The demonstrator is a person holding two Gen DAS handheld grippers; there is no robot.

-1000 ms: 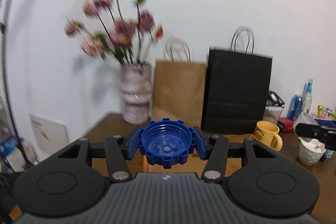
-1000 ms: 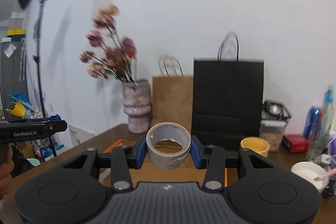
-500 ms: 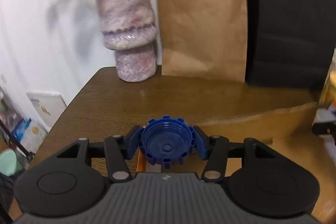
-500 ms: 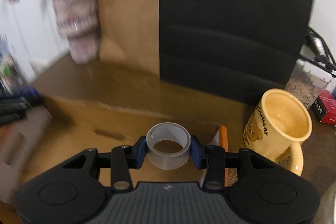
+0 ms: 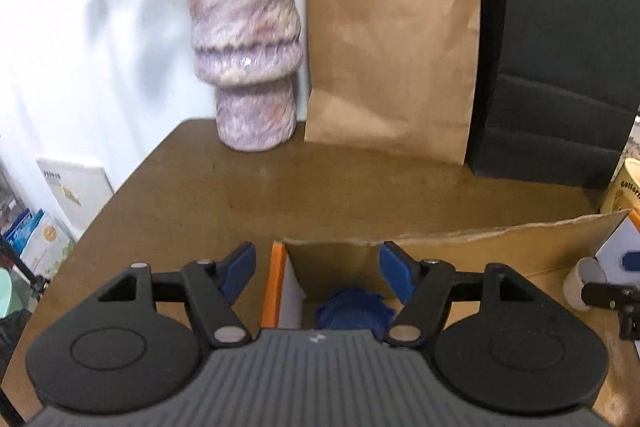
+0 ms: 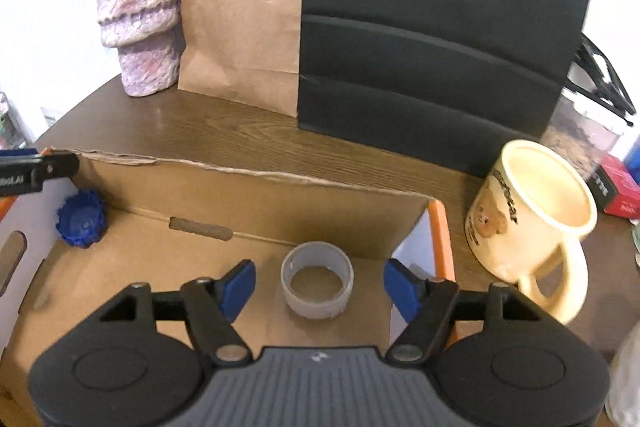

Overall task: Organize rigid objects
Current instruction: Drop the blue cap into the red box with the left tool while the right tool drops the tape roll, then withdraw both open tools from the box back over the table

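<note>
Right wrist view is showing the grey roll of tape (image 6: 317,281) lying flat on the floor of the open brown cardboard box with orange-edged flaps (image 6: 256,195), near the box's right end and clear of both pads. The right gripper (image 6: 319,285) is hanging over it with its jaws having just been opening; they are standing wide apart, the roll sitting between them but untouched by either blue pad. The blue ridged plastic screw cap (image 6: 82,218) is resting in the far left corner of the same box, leaning against the back wall. Left wrist view is showing that cap (image 5: 354,311) lying below the left gripper (image 5: 318,269), whose jaws have likewise just been opening and are gripping nothing; the cap is partly hidden behind the gripper body. Outside the box, a cream ceramic mug with a bear print (image 6: 532,223) is standing just beside the right flap on the dark wooden table (image 6: 224,127). Along the back wall, a black paper bag (image 6: 440,27), a brown paper bag (image 6: 244,7) and a mottled pink-and-white vase holding flowers (image 6: 138,15) are standing side by side.
</note>
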